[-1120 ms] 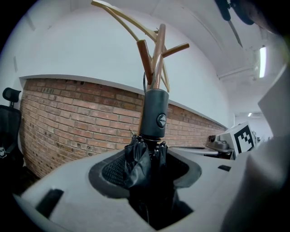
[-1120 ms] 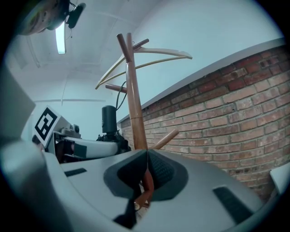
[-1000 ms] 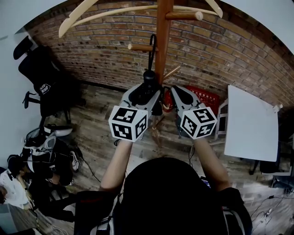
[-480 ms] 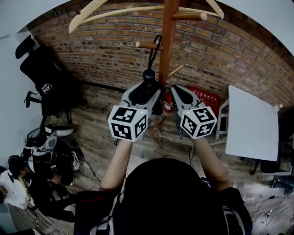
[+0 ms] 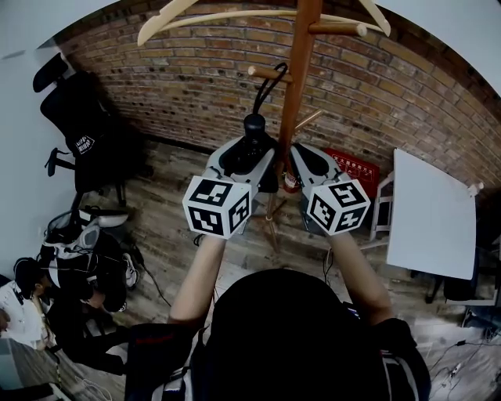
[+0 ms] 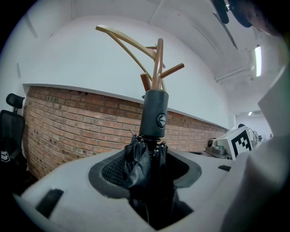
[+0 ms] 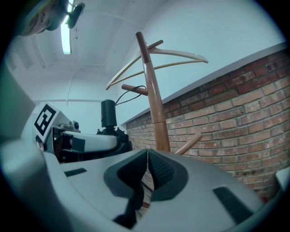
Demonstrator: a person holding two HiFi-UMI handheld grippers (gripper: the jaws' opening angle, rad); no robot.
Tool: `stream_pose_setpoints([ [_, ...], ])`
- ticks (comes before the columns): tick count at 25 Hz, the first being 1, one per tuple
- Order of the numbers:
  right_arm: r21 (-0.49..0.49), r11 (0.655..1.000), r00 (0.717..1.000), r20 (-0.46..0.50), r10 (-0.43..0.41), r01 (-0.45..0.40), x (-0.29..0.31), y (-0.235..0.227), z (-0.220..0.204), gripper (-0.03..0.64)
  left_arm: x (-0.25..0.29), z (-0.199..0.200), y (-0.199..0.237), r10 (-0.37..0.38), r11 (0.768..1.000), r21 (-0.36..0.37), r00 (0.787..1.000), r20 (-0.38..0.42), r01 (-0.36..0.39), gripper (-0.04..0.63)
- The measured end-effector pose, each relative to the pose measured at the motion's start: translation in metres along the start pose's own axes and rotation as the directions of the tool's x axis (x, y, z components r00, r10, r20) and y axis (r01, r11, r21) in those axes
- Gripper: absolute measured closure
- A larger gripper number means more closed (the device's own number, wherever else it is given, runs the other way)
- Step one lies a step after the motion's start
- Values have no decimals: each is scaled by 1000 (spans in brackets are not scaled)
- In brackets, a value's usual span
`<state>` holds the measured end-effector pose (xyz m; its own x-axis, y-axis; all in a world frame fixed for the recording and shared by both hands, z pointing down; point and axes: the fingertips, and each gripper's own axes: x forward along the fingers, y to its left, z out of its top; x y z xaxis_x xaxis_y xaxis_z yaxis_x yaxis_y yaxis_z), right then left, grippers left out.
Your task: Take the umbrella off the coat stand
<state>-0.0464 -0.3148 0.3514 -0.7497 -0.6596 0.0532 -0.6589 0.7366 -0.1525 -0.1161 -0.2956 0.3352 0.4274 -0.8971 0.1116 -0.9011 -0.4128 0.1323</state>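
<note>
A folded black umbrella [image 5: 254,129] stands upright between the pads of my left gripper [image 5: 249,154], which is shut on its gathered fabric [image 6: 146,161]. Its thick black handle [image 6: 154,113] sticks up above the jaws. The umbrella's strap loop [image 5: 268,78] slants up and right to a peg [image 5: 266,73] of the wooden coat stand [image 5: 301,78] and still hangs round it. My right gripper [image 5: 295,157] is just right of the umbrella, close in front of the pole. Its pads [image 7: 156,172] meet with nothing between them [image 7: 146,174].
A brick wall [image 5: 156,86] runs behind the stand. A wooden hanger [image 5: 227,16] hangs at its top. A black office chair [image 5: 82,125] and bags [image 5: 78,258] are at the left; a red crate [image 5: 350,164] and a white table [image 5: 434,211] are at the right.
Both grippers and the umbrella have drawn left, away from the pole. The strap, which hung almost straight from the peg, now slants up to the right.
</note>
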Motion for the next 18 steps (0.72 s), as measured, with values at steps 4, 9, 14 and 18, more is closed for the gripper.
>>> stream_pose_setpoints([
  [4,-5,1000,1000,1,22,-22,5,9,2,588,-7,7,5,14,1000,7,1000,15,-14,353],
  [9,-16,999,999,4,47,-47,12,19,4,587,-15,12,11,36,999,5,999,31,-37,353],
  [14,-22,997,997,5,71,-71,18,27,7,588,-23,17,16,50,999,2,997,50,-50,353],
  [18,-24,996,997,3,81,-81,22,34,8,587,-31,18,21,66,998,4,996,54,-66,353],
])
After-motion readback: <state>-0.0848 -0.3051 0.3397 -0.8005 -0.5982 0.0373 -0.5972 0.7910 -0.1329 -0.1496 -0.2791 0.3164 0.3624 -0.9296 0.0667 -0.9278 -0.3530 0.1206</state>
